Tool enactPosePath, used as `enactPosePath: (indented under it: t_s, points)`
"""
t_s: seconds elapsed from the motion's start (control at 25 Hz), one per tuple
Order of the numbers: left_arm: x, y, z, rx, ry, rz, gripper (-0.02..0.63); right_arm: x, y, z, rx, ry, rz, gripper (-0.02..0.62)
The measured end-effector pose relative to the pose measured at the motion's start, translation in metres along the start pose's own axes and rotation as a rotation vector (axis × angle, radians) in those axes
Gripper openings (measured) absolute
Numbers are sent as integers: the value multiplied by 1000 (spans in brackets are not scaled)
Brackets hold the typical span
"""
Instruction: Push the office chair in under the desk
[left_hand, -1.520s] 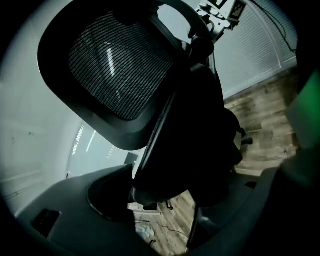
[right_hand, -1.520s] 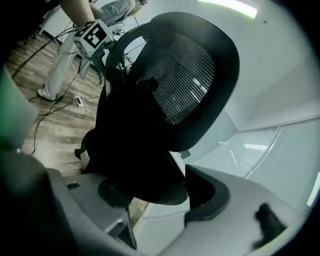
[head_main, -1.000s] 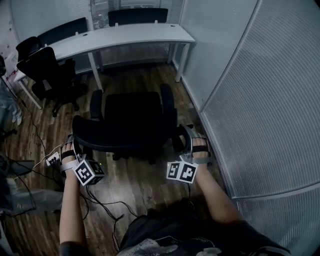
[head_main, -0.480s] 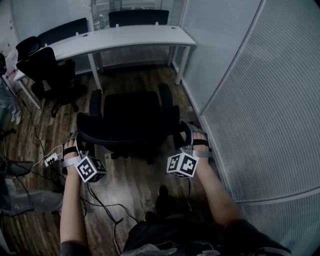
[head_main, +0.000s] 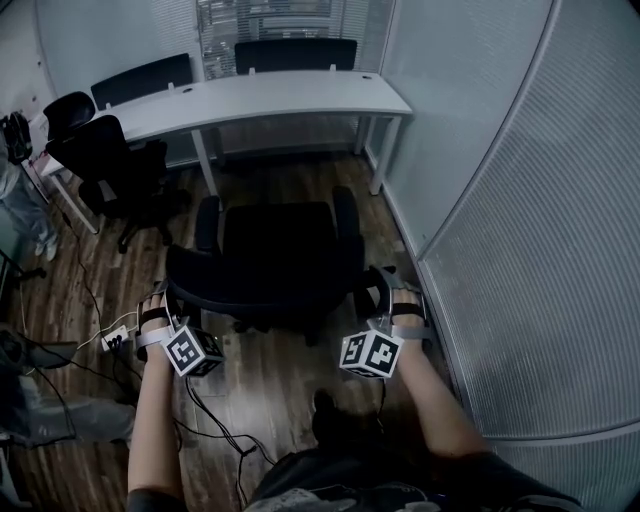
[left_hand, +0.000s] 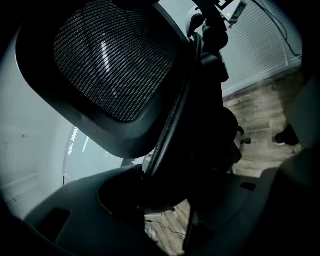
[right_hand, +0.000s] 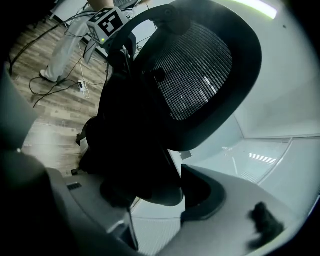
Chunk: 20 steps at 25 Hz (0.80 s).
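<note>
Currently the office chair (head_main: 280, 250) stands on the wood-plank floor (head_main: 290, 390), seat toward the white counter (head_main: 300, 92) and back toward the person. It is not under the counter; a band of bare floor separates the two.

Materials: the backrest (left_hand: 110, 65) is fine black mesh, see-through, stretched in a smooth, rounded plastic frame. The counter top is flat, matte and thin-edged, on slim white legs (head_main: 380, 150). The partition (head_main: 530, 250) at the right is ribbed and translucent.

Grip: the left gripper (head_main: 168, 298) pinches the backrest's left rim and the right gripper (head_main: 377, 288) pinches its right rim. In each gripper view the frame fills the gap between the jaws.

Clearance: the chair faces the bay between the counter's middle and right legs. The partition runs near the chair's right side, with a narrow strip of floor between. At the left, a second chair (head_main: 115, 160) stands well apart. Cables (head_main: 215, 420) trail on the floor behind the chair, near the person.
</note>
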<state>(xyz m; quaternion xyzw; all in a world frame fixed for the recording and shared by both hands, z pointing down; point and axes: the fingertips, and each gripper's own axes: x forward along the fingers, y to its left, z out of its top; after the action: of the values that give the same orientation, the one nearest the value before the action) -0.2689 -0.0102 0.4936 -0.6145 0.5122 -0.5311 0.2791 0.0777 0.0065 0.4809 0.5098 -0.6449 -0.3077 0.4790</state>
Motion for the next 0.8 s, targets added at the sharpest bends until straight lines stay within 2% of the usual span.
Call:
enactPosePath:
  t_s: [0.24, 0.44, 0.8]
  points:
    - [43, 12, 8, -11, 40, 1, 238, 43, -12, 3, 11, -24, 6, 241]
    - [68, 22, 28, -17, 25, 12, 238, 78, -30, -4, 20, 2, 13, 242]
    - [118, 33, 61, -21, 49, 23, 238, 140, -61, -19, 17, -39, 12, 242]
